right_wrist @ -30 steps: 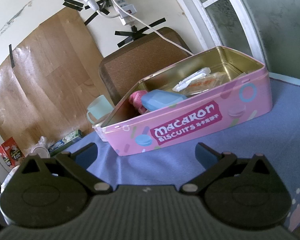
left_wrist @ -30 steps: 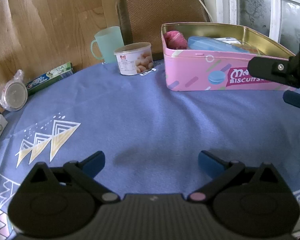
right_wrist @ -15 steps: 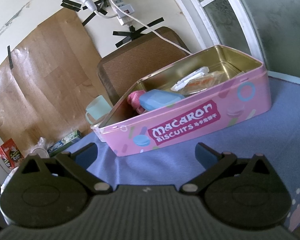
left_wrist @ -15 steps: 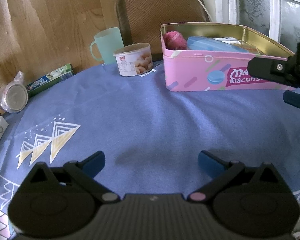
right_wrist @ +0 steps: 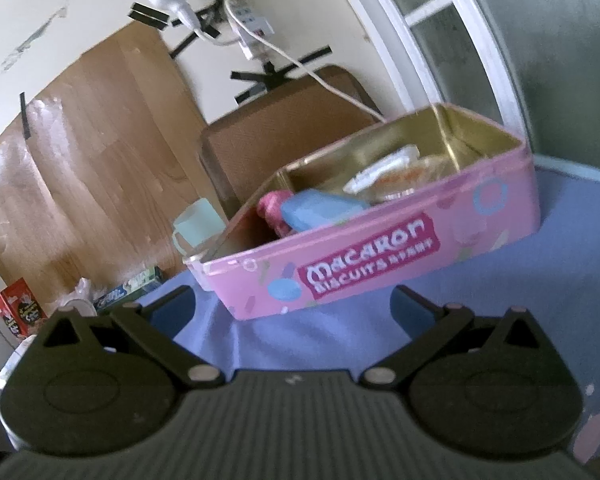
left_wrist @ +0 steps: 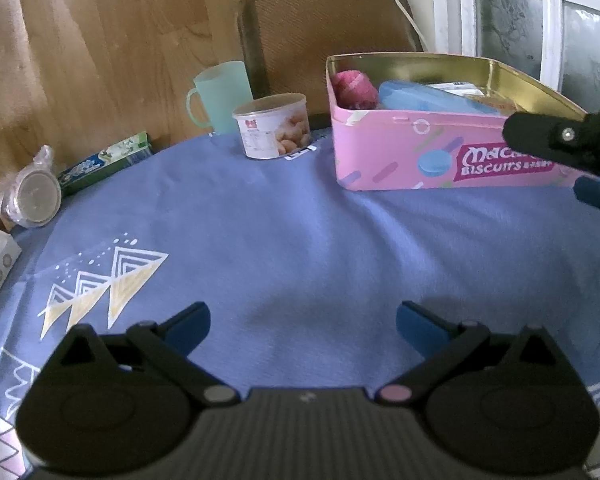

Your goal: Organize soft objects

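Two grippers hang over a round table under a periwinkle-blue tablecloth (left_wrist: 300, 232) printed with white and yellow triangles near its left side. The left gripper (left_wrist: 303, 322) is spread wide with nothing between its blue-tipped fingers, low above bare cloth. The right gripper (right_wrist: 292, 304) is likewise wide apart and empty, pointed at the pink Macaron Biscuits tin (right_wrist: 379, 264), which sits lidless toward the far right of the table. Inside the tin lie a pink fuzzy soft object (left_wrist: 353, 88) at its left end, a light blue pouch (left_wrist: 423, 98) touching it, and clear-wrapped packets (right_wrist: 395, 172) further right. Left of the tin stand a white snack tub (left_wrist: 274, 126) and, behind it, a mint-green mug (left_wrist: 220, 96). A green-and-blue carton (left_wrist: 106, 162) and a bagged round lid (left_wrist: 36, 196) rest along the far left edge. Behind the table are a brown woven chair back (left_wrist: 323, 32), wood-grain wall panelling (left_wrist: 100, 52), a taped-up power strip (right_wrist: 252, 26) and a white-framed frosted window (left_wrist: 539, 20).
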The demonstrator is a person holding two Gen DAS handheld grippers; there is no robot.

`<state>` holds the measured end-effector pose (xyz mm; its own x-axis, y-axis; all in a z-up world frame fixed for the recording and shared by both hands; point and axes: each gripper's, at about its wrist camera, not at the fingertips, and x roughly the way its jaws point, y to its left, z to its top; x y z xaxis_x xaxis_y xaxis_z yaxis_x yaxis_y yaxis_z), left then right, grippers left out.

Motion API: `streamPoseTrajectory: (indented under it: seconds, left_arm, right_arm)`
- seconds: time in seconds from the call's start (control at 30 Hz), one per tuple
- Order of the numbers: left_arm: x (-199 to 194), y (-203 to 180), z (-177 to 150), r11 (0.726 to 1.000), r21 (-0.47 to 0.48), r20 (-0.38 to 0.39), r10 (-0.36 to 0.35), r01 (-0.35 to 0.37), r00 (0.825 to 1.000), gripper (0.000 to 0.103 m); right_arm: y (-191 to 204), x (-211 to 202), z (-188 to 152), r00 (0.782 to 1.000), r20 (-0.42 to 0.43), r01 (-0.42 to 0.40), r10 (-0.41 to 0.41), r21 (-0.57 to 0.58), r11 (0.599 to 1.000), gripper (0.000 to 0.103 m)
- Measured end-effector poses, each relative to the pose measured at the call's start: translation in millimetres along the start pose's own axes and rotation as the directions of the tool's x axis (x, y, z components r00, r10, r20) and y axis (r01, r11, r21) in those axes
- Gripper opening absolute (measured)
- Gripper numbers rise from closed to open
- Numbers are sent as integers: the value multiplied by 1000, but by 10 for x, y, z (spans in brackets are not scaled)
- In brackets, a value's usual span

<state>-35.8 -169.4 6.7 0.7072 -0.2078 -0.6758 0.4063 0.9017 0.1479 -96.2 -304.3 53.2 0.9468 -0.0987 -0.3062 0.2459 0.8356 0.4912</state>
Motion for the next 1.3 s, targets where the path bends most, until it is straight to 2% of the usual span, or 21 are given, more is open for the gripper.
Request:
streamPoseTrajectory:
  seconds: [0.23, 1.3]
  left_arm:
    - [-29, 29, 10, 1000, -14, 7, 10, -10, 1000, 103]
    - [-51, -5, -6, 999, 11, 10, 42, -42, 999, 103]
  right_arm:
    - [77, -49, 8, 999, 44, -2, 4, -49, 999, 103]
    - [17, -41, 6, 1000, 28, 6, -5, -27, 1000, 103]
